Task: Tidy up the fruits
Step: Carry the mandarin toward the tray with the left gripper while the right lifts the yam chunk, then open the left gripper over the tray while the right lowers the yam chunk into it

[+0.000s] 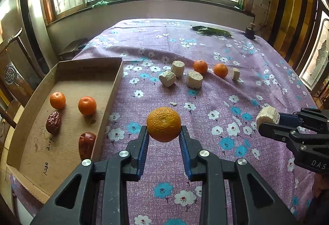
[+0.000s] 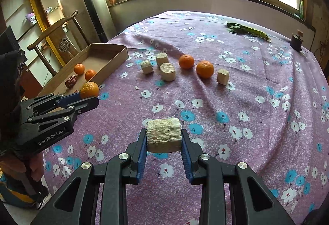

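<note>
My left gripper (image 1: 163, 134) is shut on a tangerine (image 1: 163, 123), held above the flowered cloth just right of a cardboard tray (image 1: 115, 85). The tray holds two tangerines (image 1: 87, 105) and two red dates (image 1: 53, 122). My right gripper (image 2: 164, 140) is shut on a pale sugarcane piece (image 2: 164, 135) above the cloth; it also shows in the left wrist view (image 1: 267, 117). Two more tangerines (image 1: 200, 66) and several sugarcane pieces (image 1: 194, 79) lie mid-table. The left gripper with its tangerine (image 2: 89, 89) shows at the left of the right wrist view.
Green leaves (image 1: 211, 31) and a small dark jar (image 1: 250, 32) sit at the table's far edge under the windows. A wooden chair (image 2: 59, 40) stands left of the table, behind the tray. A small crumb (image 1: 173, 103) lies on the purple cloth (image 1: 205, 163).
</note>
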The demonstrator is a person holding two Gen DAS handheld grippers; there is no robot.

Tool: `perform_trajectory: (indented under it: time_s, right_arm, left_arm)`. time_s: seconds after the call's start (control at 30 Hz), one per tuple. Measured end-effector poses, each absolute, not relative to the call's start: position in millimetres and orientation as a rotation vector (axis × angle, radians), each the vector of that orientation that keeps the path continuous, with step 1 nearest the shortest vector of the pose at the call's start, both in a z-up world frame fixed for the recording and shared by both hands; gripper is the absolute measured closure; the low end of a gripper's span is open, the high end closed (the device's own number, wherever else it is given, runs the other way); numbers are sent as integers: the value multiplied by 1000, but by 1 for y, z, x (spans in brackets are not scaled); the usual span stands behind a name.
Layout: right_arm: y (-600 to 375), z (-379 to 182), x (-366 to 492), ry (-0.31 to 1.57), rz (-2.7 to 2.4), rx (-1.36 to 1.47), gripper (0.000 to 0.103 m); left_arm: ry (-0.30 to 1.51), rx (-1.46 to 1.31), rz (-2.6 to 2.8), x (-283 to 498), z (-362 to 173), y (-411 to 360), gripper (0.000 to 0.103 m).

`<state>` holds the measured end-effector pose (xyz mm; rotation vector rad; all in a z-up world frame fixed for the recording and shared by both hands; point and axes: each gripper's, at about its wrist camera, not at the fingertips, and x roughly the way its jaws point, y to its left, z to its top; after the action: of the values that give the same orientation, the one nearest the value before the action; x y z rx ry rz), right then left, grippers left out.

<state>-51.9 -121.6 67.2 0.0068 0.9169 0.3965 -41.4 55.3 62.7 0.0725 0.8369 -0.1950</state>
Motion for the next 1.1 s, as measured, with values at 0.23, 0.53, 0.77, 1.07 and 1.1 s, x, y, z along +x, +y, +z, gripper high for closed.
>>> perform_trajectory:
  time_s: [0.23, 0.53, 0.77, 1.07, 1.1]
  right_arm:
    - [-87, 72, -44, 911, 462, -36, 70]
    - [-38, 77, -30, 906, 553, -92, 70]
    - [3, 79, -21, 904, 621, -137, 70]
    - [62, 73, -5, 924, 733, -191, 70]
    - [68, 71, -3, 927, 745, -196, 70]
  left_arm:
    - [812, 59, -134, -45, 71, 82, 74]
    - [802, 27, -58, -42, 76, 124, 74]
    - [798, -14, 19, -39, 79, 168, 74]
    - [832, -97, 153, -32, 66, 237, 74]
    - [837, -100, 159, -31, 64, 240, 74]
